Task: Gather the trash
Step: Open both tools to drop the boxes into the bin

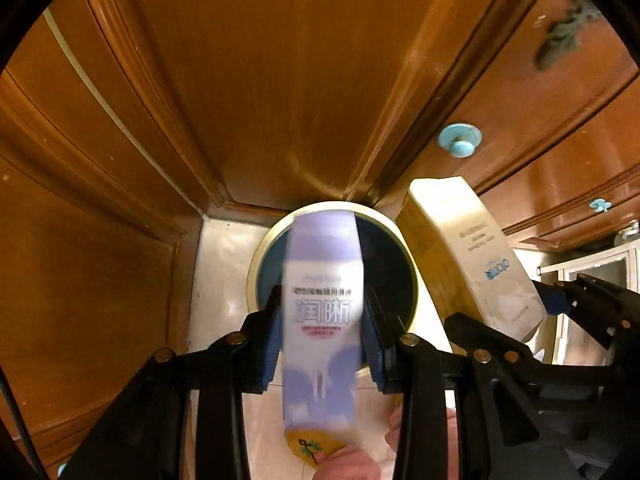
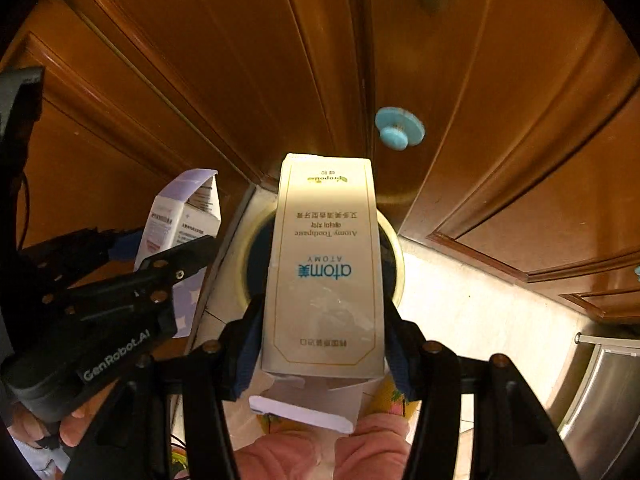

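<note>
Clamped nearest the lens in the left claw (image 1: 320,320) is a lilac-and-white printed cardboard carton (image 1: 320,312), its blue pads pressing on both long sides. That carton hangs straight ahead of the claw, directly over the dark mouth of a round, cream-rimmed waste bin (image 1: 408,264) that stands on the pale floor in the corner of brown wooden cabinet doors (image 1: 280,80). To that claw's right, the right claw (image 2: 320,344) pinches a cream rectangular toothpaste box with blue lettering (image 2: 324,264), its open flap dangling toward the camera; this box too sits ahead of its claw, over the same bin opening. A pale blue round knob (image 2: 398,128) shows on the cabinet door beyond the box.

Judging by this, the collecting is largely done for these two pieces: both are in hand and poised above the bin, neither yet released. What remains is letting go so they drop inside, then any other trash, which cannot be seen here.

Both claws point steeply downward, side by side and close together, with the person's fingers (image 2: 72,428) visible beneath the left handle.
</note>
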{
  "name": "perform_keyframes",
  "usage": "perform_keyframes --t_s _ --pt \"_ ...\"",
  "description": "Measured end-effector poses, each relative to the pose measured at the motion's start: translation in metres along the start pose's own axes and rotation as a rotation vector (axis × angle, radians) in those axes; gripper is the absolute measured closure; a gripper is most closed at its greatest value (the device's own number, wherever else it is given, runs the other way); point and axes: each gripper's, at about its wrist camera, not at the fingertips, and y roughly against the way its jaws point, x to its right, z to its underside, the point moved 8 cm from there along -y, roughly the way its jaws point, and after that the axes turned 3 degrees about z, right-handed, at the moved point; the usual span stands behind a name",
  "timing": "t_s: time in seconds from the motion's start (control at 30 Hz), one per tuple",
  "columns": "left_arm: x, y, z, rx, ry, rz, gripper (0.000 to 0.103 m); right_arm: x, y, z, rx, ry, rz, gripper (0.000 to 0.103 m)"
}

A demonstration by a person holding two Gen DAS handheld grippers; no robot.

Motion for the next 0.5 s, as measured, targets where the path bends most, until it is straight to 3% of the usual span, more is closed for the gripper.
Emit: perform_keyframes --t_s 0.1,0.17,0.27,0.5 --pt "-0.008 -0.01 0.002 -0.012 0.007 -0.036 0.048 0.001 -0.011 -0.003 -0.01 0.014 0.009 0.047" --pt "-0.014 -0.01 0.001 0.001 0.025 -0.023 0.03 0.002 -0.016 -0.004 -0.025 0.005 -0.005 0.047" --pt "-0.021 -0.005 -0.004 0.012 0.035 -0.015 0.015 0.003 -0.013 -0.009 -0.023 -0.008 -0.017 0.046" --pt "-0.015 0.012 -0.015 0.033 0.001 -0.008 0.011 0.013 0.007 -0.011 -0.015 -0.031 -0.041 0.043"
